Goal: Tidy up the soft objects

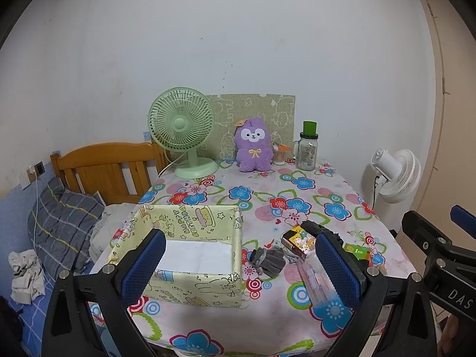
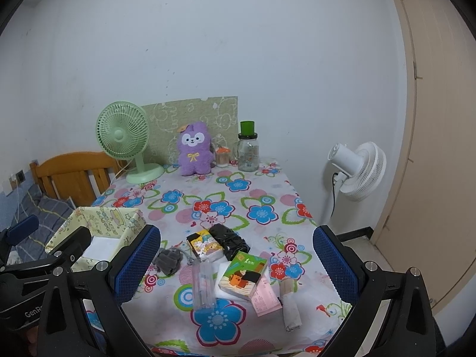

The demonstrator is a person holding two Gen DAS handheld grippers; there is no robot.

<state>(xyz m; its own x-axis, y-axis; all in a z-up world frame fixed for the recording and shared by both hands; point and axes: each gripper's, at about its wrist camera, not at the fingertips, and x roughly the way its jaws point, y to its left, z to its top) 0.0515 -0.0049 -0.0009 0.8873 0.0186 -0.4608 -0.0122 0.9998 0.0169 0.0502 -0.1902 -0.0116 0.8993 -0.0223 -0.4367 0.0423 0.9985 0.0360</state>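
Floral-clothed counter [image 2: 267, 196] | yellow fabric bin [image 1: 190, 285] at its left front, holding nothing visible | both claws, left claw [image 1: 241, 267] and right claw [image 2: 236, 260], spread wide, gripping nothing | grey pouch [image 1: 267, 260] just right of bin | black bundle [image 2: 229, 241] near pouch

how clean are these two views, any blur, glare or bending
Left wrist view: sharp, flat even light, no glare; the fisheye bows the door and blacks out the corners; the box casts only a faint shadow. Right wrist view: the same soft light, plush crisp, door frame curved, the jar shows no hot spot.
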